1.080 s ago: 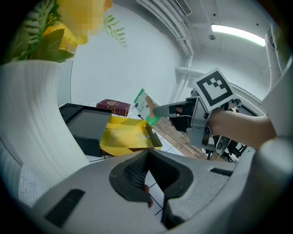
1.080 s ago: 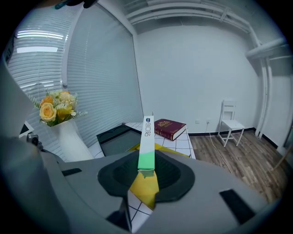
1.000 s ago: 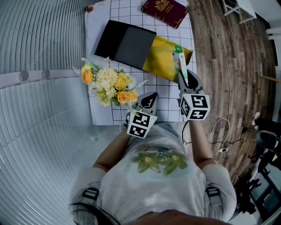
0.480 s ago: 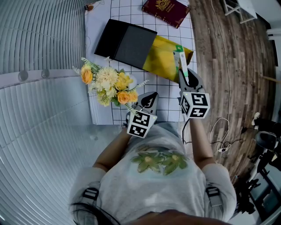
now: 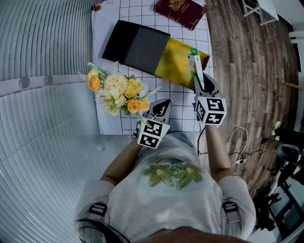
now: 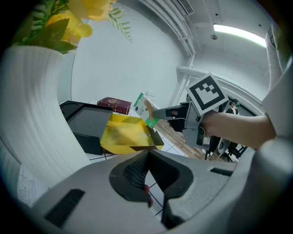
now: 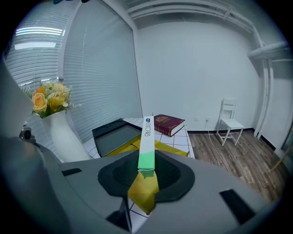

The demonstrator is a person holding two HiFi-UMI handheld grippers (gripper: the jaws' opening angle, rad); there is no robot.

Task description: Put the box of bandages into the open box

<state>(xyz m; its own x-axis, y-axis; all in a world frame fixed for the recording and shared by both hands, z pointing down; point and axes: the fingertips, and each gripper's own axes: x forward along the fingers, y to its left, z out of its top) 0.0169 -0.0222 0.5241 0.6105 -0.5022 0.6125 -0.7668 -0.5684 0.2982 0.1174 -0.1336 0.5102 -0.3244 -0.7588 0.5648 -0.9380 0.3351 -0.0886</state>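
My right gripper [image 5: 199,81] is shut on the bandage box [image 5: 194,65], a slim white and green carton that stands upright between the jaws [image 7: 147,141]. It hangs just over the near right edge of the open box [image 5: 179,60], whose yellow inside [image 7: 172,147] lies on the checked cloth. The black lid [image 5: 136,45] lies against the box's far left side. My left gripper [image 5: 160,108] is shut and holds nothing, low by the table's near edge. In the left gripper view the bandage box [image 6: 144,108] and right gripper [image 6: 170,112] show above the yellow box [image 6: 126,135].
A white vase of yellow and orange flowers [image 5: 117,92] stands just left of my left gripper. A maroon book [image 5: 179,10] lies at the far end of the table [image 5: 112,124]. Wooden floor [image 5: 247,71], a white chair [image 7: 229,123] and cables are to the right.
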